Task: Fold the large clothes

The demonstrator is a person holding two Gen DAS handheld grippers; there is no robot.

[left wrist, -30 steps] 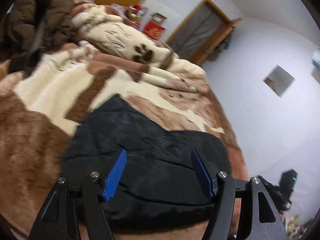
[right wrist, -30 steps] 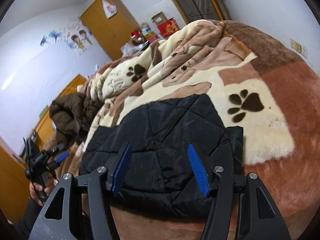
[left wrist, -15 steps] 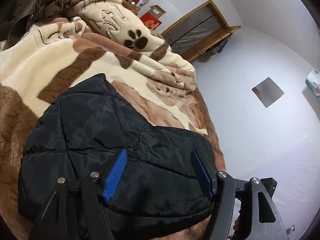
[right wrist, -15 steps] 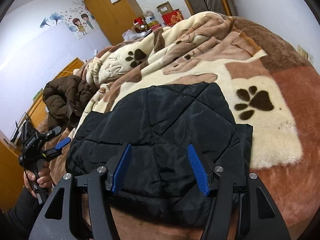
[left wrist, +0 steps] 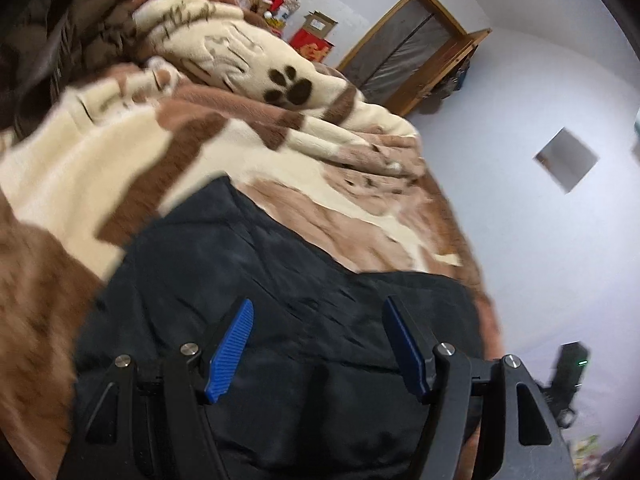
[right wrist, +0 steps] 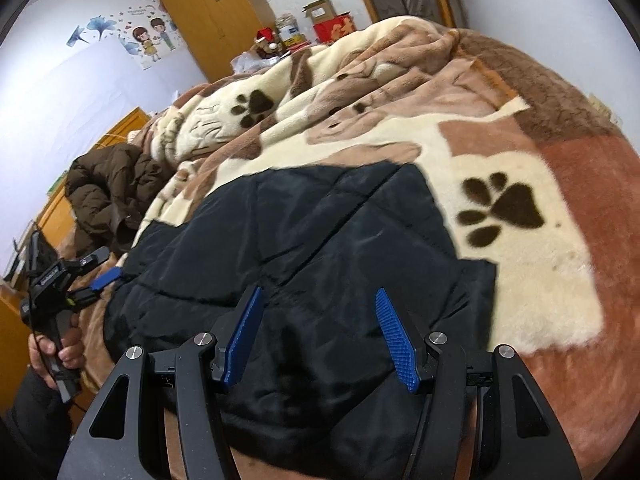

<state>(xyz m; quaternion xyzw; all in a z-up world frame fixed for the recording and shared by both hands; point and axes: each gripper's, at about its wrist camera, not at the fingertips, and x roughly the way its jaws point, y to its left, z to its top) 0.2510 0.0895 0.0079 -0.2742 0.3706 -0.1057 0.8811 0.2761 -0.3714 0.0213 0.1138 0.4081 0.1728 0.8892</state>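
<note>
A black quilted jacket [right wrist: 320, 248] lies folded into a compact shape on a brown and cream paw-print blanket [right wrist: 520, 264]; it also shows in the left wrist view [left wrist: 280, 300]. My right gripper [right wrist: 318, 320] is open and empty, just above the jacket's near edge. My left gripper [left wrist: 318, 332] is open and empty above the jacket's other side. The left gripper also shows in the right wrist view [right wrist: 94, 280], held in a hand beside the jacket's left edge.
A brown puffy coat [right wrist: 108, 188] is heaped on the bed left of the jacket, also in the left wrist view [left wrist: 52, 32]. The blanket is bunched at the far side [right wrist: 360, 64]. Wooden wardrobe [right wrist: 216, 16], boxes [right wrist: 332, 20] and a door [left wrist: 408, 48] stand behind.
The left view has swung and blurred, so the left gripper is moving above the jacket. The right gripper has edged slightly closer. Both stay open; the jacket has not moved.
</note>
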